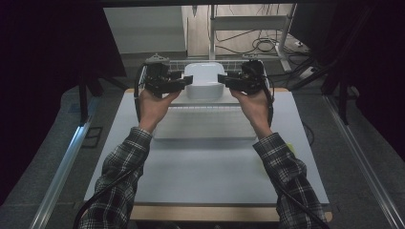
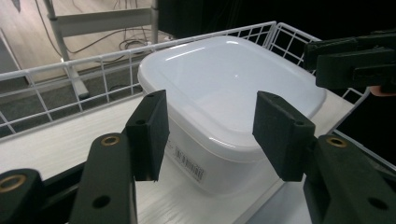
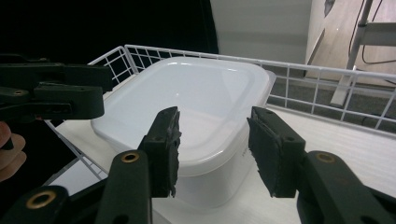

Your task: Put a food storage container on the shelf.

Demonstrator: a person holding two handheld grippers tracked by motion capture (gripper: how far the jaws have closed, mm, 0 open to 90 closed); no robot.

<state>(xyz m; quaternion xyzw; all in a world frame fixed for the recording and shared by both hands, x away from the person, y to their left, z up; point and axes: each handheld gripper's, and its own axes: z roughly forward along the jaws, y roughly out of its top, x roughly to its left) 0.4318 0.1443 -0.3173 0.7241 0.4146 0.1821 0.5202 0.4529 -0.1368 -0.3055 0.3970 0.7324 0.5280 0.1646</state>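
While both pairs of tongs hang at either side of the white lidded box (image 1: 204, 81), neither one grips it: the left tongs (image 1: 187, 82) stand released, their black pads parted with a corner of the box ahead of them and the pads clear of its wall, and the right tongs (image 1: 223, 80) stand released the same way at the opposite corner. Between the two the box sits in a white wire basket (image 2: 70, 79) whose floor is a pale board with a faint grain. That basket rests at the far edge of the table (image 1: 210, 167), which has a smooth light grey top and a wooden rim showing along its near edge. Nearer the person than the tongs lies a flat pale tray (image 1: 204, 125) on the tabletop. Each hand holds its tool from below and behind, palm turned inward, the jaws pointing towards each other across the box; both forearms in checked sleeves reach forward from the near side, and a black cable trails back from each tool. Made of glossy, milky plastic, the box has rounded corners, a shallow domed lid and a barcode label (image 2: 189, 163) on its side. Beyond the basket are a metal frame, loose cables on a wood-look floor, and dark curtains to either side.
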